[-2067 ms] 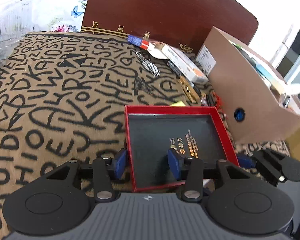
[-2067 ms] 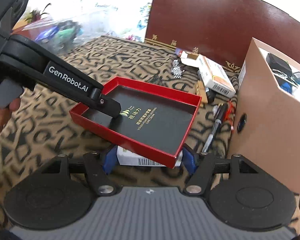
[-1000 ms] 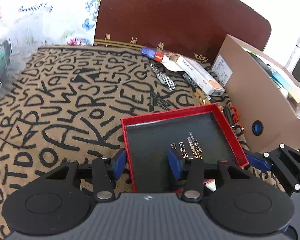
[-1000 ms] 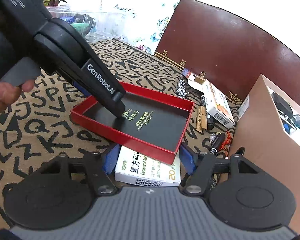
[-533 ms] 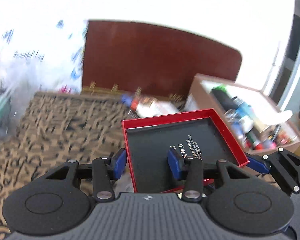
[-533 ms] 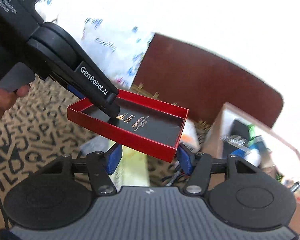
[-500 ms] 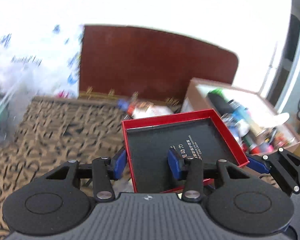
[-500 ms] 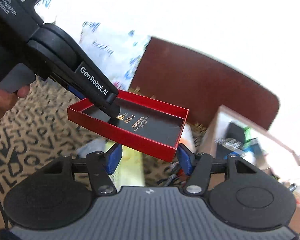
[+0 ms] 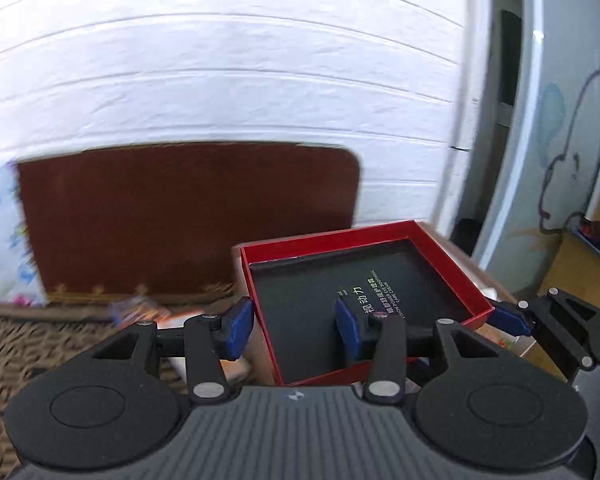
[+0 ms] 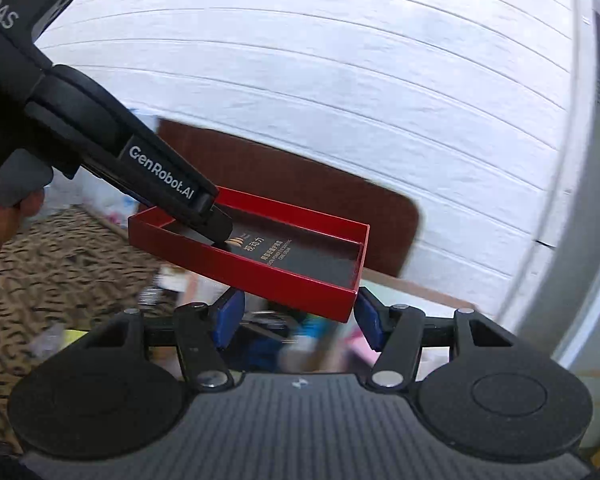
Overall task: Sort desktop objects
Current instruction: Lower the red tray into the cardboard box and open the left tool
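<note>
A shallow red box lid with a black inside and gold print (image 9: 364,280) hangs in the air, tilted, above the table. My left gripper (image 9: 296,324) is shut on its near left wall, one finger inside and one outside. In the right wrist view the lid (image 10: 260,268) is held by the left gripper (image 10: 216,228), and my right gripper (image 10: 296,316) grips the lid's near corner between its blue pads. Below it lies the blurred inside of the cardboard box (image 10: 300,340).
A dark brown chair back (image 9: 188,216) stands behind the letter-patterned tablecloth (image 9: 28,344). Small boxes (image 9: 140,308) lie blurred at the table's far edge. A white panelled wall (image 9: 220,80) fills the background. A pale door frame (image 9: 540,120) is at the right.
Both grippers have lifted the red lid higher and carried it rightward over the cardboard box. The views now tip up toward the wall, and the table objects have dropped low and blurred.
</note>
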`<state>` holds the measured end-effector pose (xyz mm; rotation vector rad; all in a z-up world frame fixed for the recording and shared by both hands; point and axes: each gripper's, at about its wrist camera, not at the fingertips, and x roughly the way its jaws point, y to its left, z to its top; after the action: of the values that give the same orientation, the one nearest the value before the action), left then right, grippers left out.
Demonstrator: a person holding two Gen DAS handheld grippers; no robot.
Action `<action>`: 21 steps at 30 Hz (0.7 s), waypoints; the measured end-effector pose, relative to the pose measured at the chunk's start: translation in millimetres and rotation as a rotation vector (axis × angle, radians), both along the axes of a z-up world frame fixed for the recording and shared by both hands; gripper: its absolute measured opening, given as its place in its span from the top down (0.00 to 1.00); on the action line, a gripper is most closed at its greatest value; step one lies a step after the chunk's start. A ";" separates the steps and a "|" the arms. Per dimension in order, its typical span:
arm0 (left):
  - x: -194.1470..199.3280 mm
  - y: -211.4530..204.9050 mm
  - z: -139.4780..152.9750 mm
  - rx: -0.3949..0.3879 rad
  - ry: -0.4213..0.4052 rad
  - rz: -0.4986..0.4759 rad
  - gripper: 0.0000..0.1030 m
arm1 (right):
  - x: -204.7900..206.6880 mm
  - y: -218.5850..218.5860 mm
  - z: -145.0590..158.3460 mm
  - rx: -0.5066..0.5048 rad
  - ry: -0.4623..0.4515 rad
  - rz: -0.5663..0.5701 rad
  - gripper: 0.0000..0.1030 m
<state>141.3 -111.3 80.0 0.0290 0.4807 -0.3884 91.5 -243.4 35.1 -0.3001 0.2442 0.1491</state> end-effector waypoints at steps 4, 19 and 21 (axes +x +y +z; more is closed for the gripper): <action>23.6 -39.5 1.0 0.011 0.006 -0.031 0.54 | 22.2 -39.3 3.3 0.006 0.006 -0.040 0.43; 117.1 -126.1 -40.4 0.006 0.155 -0.078 0.54 | 108.0 -125.5 -28.7 0.026 0.195 -0.101 0.43; 125.8 -129.8 -47.8 0.008 0.184 -0.076 0.54 | 117.2 -128.9 -33.6 0.031 0.235 -0.107 0.43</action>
<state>267.1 -241.0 32.3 0.0193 0.6644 -0.4660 208.7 -372.3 1.5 -0.2376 0.4900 0.0818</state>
